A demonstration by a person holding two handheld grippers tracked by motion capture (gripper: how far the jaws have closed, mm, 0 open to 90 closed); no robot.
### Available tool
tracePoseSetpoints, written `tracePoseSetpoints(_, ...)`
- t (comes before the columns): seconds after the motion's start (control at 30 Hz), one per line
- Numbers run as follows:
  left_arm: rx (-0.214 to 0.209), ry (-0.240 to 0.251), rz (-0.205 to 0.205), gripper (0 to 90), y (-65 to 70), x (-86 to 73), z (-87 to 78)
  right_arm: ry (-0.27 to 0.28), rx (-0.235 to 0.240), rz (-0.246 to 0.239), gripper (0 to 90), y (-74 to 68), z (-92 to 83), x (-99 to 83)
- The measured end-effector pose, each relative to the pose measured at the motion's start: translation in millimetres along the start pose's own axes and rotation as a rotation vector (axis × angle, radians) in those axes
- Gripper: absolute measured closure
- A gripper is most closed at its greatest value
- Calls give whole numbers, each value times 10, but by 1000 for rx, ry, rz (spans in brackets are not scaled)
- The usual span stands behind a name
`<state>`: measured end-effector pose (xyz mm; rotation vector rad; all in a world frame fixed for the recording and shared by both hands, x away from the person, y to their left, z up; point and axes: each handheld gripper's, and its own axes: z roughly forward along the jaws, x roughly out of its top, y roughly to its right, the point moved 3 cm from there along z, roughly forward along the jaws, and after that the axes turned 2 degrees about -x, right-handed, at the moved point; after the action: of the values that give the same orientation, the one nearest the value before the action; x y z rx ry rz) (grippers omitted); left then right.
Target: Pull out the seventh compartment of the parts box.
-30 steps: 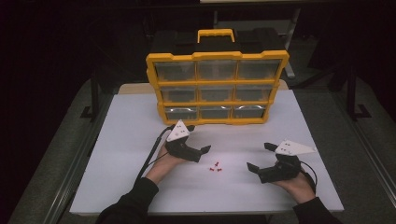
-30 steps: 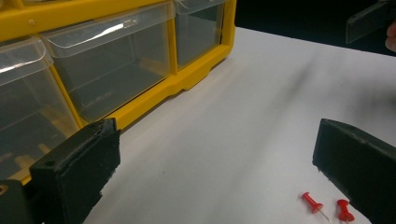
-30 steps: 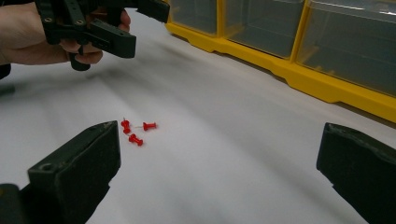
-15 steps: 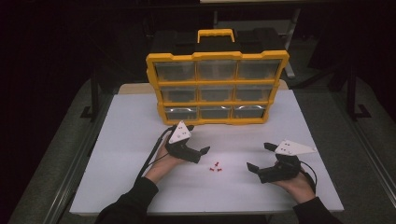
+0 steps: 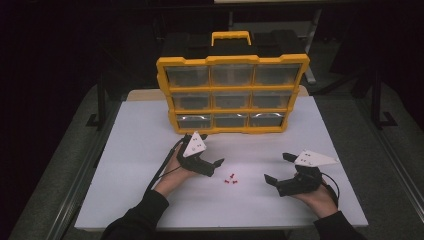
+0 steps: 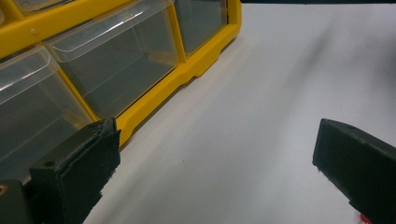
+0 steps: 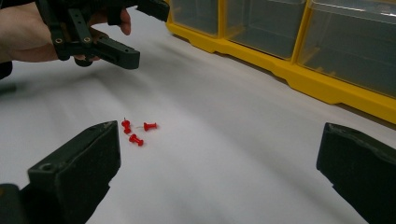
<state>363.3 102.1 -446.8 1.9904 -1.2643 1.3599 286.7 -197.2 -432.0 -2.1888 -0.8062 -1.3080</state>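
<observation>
Three small red pushpins [image 5: 231, 179] lie loose on the white table [image 5: 150, 130], between my two grippers. My left gripper [image 5: 212, 150] is held just left of and behind them, open and empty; a red speck [image 6: 364, 218] peeks out by its right jaw. To the right of the pins, my right gripper [image 5: 276, 167] is open too, and its jaws frame the pushpins [image 7: 137, 130] a short way ahead. The right gripper view also has the left gripper [image 7: 140, 30] and the hand holding it at top left.
A yellow organizer [image 5: 232, 95] with clear drawers and a top handle stands upright at the back of the table, just behind the left gripper. Its bottom drawers [image 6: 112, 60] look see-through and its yellow base [image 7: 299, 79] runs across the right gripper view. Dark floor surrounds the table.
The left gripper has drifted very slightly nearer and to the right. The right gripper and the pushpins have stayed put.
</observation>
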Motion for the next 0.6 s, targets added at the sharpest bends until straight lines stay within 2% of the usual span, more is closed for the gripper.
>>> tracePoseSetpoints(0.6,37,-10,67,3,6,16,-29,1,0,0,0,-2,2,-3)
